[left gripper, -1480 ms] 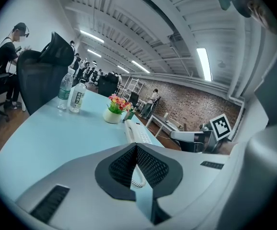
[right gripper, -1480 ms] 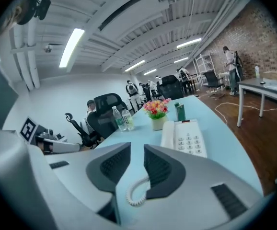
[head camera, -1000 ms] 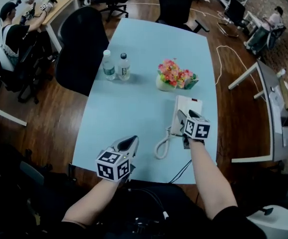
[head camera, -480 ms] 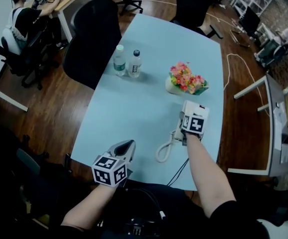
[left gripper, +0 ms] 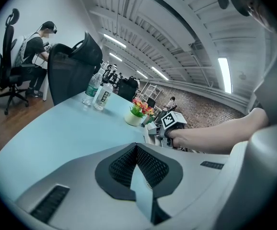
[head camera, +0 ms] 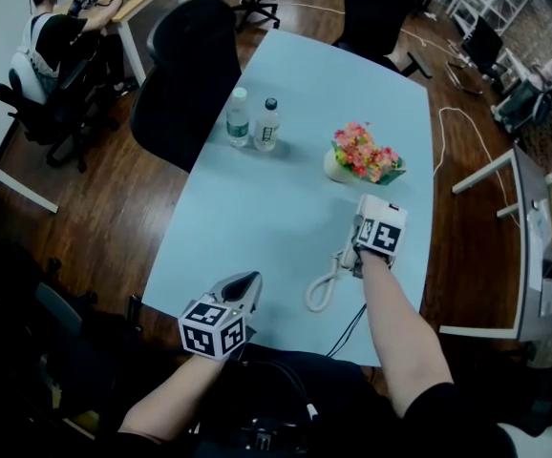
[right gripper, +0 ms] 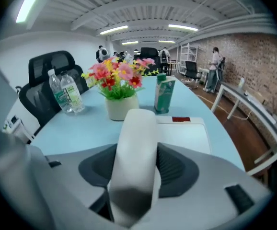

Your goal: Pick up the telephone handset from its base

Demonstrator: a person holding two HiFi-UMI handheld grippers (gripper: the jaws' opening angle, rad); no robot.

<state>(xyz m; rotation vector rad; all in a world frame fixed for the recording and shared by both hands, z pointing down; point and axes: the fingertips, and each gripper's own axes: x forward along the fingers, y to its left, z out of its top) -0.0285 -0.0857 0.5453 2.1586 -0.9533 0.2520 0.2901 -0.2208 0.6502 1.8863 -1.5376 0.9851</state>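
A white telephone base (head camera: 375,204) (right gripper: 184,134) sits near the right edge of the pale blue table (head camera: 257,218). Its white handset (right gripper: 136,143) lies along the base's left side, mostly hidden under my right gripper in the head view. My right gripper (head camera: 362,232) (right gripper: 137,164) points steeply down over it, jaws closing, with the handset between the dark pads (right gripper: 177,169), which lie against its sides. A coiled white cord (head camera: 324,289) loops toward me. My left gripper (head camera: 247,281) (left gripper: 136,148) hovers at the table's near edge, shut and holding nothing.
A pot of flowers (head camera: 364,156) (right gripper: 119,87) and a green carton (right gripper: 164,95) stand just beyond the phone. Two water bottles (head camera: 253,122) stand at the far left by a black chair (head camera: 185,74). A black cable (head camera: 349,324) runs off the near edge.
My right gripper has come down onto the phone, and the handset now sits between its jaws. The left gripper has shifted slightly at the near edge.
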